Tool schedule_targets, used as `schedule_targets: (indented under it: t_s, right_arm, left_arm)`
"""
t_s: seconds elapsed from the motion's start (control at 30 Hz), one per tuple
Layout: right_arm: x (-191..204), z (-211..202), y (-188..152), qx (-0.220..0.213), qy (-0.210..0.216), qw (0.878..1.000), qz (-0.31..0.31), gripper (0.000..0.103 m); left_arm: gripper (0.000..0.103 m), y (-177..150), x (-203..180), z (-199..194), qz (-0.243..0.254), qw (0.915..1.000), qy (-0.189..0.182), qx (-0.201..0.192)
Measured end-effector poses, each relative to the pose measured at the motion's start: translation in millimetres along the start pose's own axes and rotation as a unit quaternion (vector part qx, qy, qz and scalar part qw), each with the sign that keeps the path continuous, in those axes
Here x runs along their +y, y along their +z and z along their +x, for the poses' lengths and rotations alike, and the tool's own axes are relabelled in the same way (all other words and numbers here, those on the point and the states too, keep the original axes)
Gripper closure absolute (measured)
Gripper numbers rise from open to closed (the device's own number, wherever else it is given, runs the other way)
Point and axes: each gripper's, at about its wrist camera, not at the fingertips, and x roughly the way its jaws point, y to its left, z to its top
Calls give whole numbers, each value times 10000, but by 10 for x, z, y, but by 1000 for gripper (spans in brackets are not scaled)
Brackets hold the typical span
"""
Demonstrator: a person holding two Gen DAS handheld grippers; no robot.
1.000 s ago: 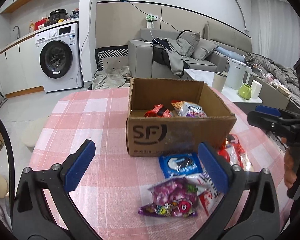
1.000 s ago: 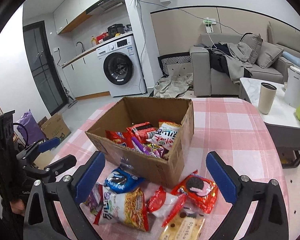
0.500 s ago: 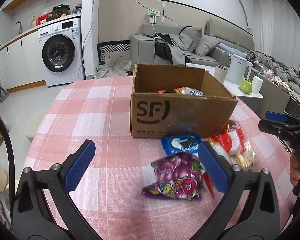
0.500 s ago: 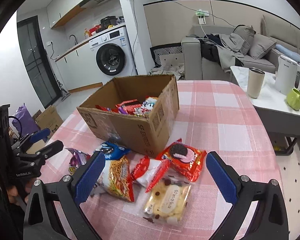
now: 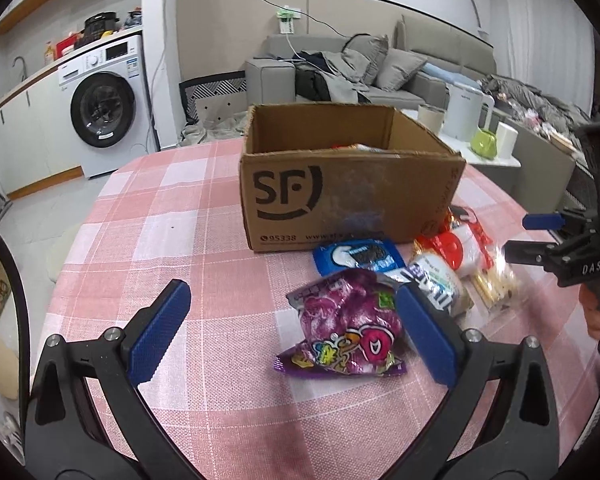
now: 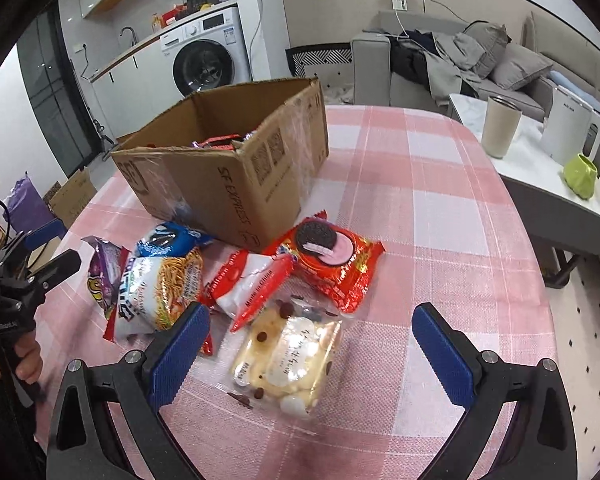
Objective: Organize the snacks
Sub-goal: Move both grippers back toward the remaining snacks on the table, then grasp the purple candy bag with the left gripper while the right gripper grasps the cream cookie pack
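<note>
Corrugated SF cardboard box (image 5: 352,196) stands open-topped on the pink checked worktop (image 5: 171,208), holding several packets. Loose foil snack packets lie just before it: a crinkled purple candy bag (image 5: 348,328) and a clear cookie pack (image 6: 287,356). Left hand-held gripper (image 5: 291,332) and right hand-held gripper (image 6: 312,356) both gape wide, empty.

Open-plan room with white walls. A front-loading washing machine (image 5: 101,110) sits under a kitchen counter (image 6: 139,46). A grey sofa (image 5: 380,76) stands behind the pink checked tablecloth (image 5: 159,208). A white side table (image 6: 540,168) carries a kettle (image 6: 572,128).
</note>
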Motion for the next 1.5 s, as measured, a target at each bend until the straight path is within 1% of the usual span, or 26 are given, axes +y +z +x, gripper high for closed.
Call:
schedule_targets:
  t_s: [0.2,0.4,0.6,0.83,0.93,1.0,1.07,1.17,1.27,1.4,1.47,1.5]
  right_arm:
    - [-5,139,-60,265,-9,9996,-116,0]
    - [32,236,-101,457,-39,9986,-277,0]
    - [102,318,-143,592,-75,9973,-428,0]
    - [140,402,-170,648,-231,9964,-489,0]
    - [136,405,-165,663,-230,9963,-492,0]
    - [128,402,-168,683,-237,9961,-502,0]
    - [104,400,-169,698,-254,9959,-508,0]
    - [58,401,-173,730,-291,9958,-477,0]
    - [20,403,-179,775,-273,9956,-459,1]
    - [-1,409,-181,822,-276,9952,-448,1]
    - [5,406,-181,819,-255,9954,-432,1]
    - [5,404,-181,816,-251,9954,-433,1]
  left_arm:
    - [1,-52,-60,84,131,9996,-182,169]
    - [1,-102,-82,196,125,9987,-322,381]
    - [1,-122,-94,270,108,9981,-395,468]
    - [1,-174,-145,324,245,9966,-496,618]
    - [1,-198,-163,356,298,9960,-478,696]
    - [1,-217,-182,410,341,9956,-373,784]
    - [1,-236,-171,461,305,9953,-295,873]
    - [1,-254,-92,532,111,9945,-333,992]
    - [1,-251,-33,564,-30,9942,-413,992]
    - [1,-255,6,592,-58,9941,-468,975]
    - [5,-264,16,591,-69,9940,-523,960]
    - [9,-267,17,597,-77,9935,-574,980]
